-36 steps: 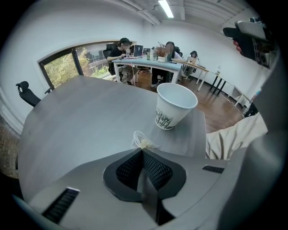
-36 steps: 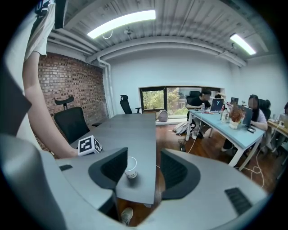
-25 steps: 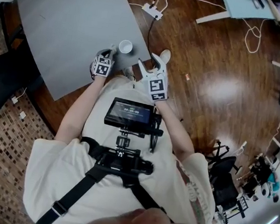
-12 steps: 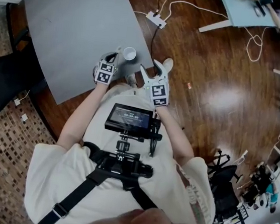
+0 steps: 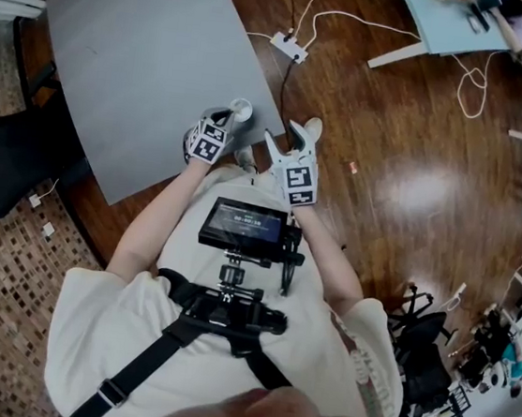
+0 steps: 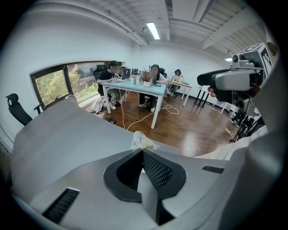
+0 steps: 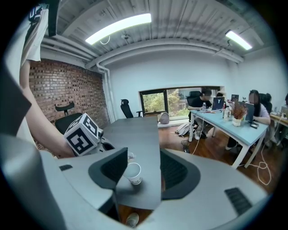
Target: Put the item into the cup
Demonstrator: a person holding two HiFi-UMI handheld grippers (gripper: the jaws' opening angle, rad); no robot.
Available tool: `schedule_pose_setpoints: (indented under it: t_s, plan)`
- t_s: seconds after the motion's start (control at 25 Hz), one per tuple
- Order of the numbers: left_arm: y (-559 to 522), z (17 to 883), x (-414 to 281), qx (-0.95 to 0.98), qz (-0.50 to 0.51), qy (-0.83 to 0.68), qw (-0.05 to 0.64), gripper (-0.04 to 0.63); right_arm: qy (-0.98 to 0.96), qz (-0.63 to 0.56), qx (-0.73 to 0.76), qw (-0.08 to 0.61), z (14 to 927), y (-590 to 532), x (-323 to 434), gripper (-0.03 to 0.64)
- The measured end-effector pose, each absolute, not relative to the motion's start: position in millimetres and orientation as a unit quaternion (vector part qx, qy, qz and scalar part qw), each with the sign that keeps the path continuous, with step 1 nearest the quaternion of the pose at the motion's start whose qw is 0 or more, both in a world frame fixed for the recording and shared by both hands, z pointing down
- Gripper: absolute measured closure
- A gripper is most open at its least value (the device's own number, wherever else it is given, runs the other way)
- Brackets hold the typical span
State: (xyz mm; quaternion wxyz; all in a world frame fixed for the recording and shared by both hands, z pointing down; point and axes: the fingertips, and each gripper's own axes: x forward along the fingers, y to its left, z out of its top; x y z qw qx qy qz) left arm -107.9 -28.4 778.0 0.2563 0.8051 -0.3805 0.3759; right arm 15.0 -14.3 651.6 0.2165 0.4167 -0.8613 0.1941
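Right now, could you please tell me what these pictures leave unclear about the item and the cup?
- Item: left gripper view, the shut left gripper covers all but a crinkled clear wrapper tip.
- Cup interior: right gripper view, its own wall hides the bottom.
- Item in head view: too small to see.

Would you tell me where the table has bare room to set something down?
Table is bare everywhere beyond the cup. Crowded only at the near corner: cup, left gripper holding a packet, right gripper alongside.
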Motion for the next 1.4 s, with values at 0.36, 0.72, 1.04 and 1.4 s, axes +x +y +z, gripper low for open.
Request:
schedule_pose_setpoints:
  t_s: [0.36, 0.72, 1.04, 1.4]
  plan:
    - [-26.4, 795.8, -104.6, 0.801, 0.403, -0.364, 0.251, 0.592, -0.861, 0.192, 0.417, 0.22, 656.3, -10.1, 18.3, 0.374]
    - [-25.9, 804.9, -106.0, 0.797, 0.419, -0.355, 0.25, 0.592, -0.859, 0.195, 0.418, 0.223, 655.8, -10.1, 16.8, 0.374]
    - [-24.7, 807.5, -104.9, 0.796, 0.427, -0.354, 0.242, 0.592, -0.858, 0.195, 0.421, 0.221, 659.2, -8.4, 17.6, 0.374]
    - [-30.4, 810.3, -111.5, 0.794, 0.432, -0.353, 0.242, 0.592, -0.855, 0.199, 0.426, 0.22, 659.6, -5.9, 17.9, 0.374]
